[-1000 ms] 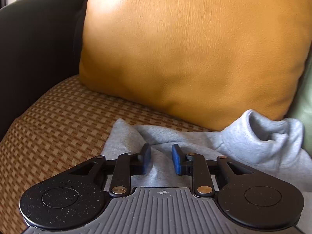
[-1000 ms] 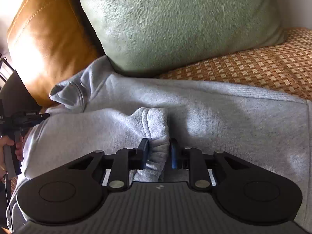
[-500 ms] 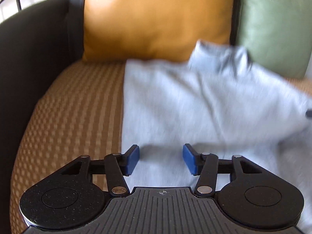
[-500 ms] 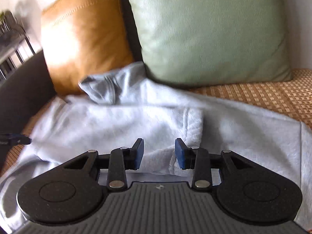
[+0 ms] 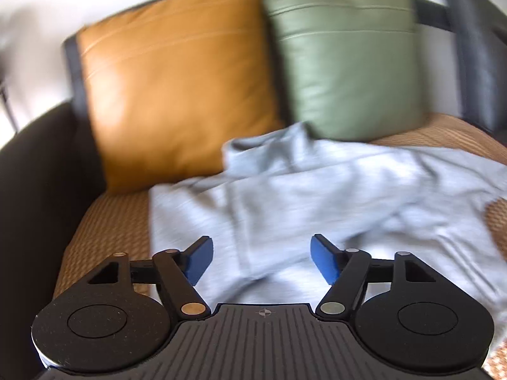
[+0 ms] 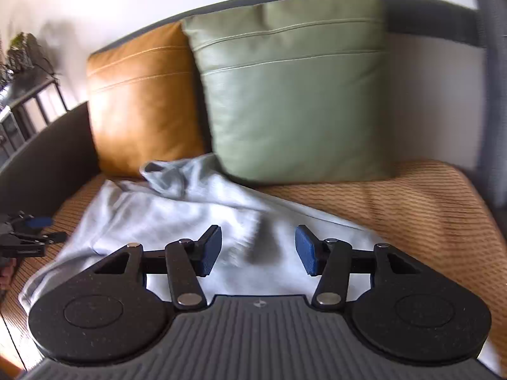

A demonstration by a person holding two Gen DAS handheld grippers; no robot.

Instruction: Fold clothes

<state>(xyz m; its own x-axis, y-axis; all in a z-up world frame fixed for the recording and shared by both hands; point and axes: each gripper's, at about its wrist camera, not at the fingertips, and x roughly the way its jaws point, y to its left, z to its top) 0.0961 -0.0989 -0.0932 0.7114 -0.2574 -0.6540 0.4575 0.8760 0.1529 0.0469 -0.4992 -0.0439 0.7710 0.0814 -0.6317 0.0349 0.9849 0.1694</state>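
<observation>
woven sofa seat (image 6: 396,199), grey sweatshirt (image 5: 317,196) spread, both grippers empty

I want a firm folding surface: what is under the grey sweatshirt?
The grey sweatshirt lies on the sofa's woven tan seat cushion, which shows around its edges. Whatever lies beneath its middle is covered.

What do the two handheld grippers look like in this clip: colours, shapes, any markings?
Both match: the left gripper and right gripper have blue ribbed pads on black linkage arms with metal pivot pins, two round black discs, and a grey ridged body bearing a small crosshair mark.
</observation>
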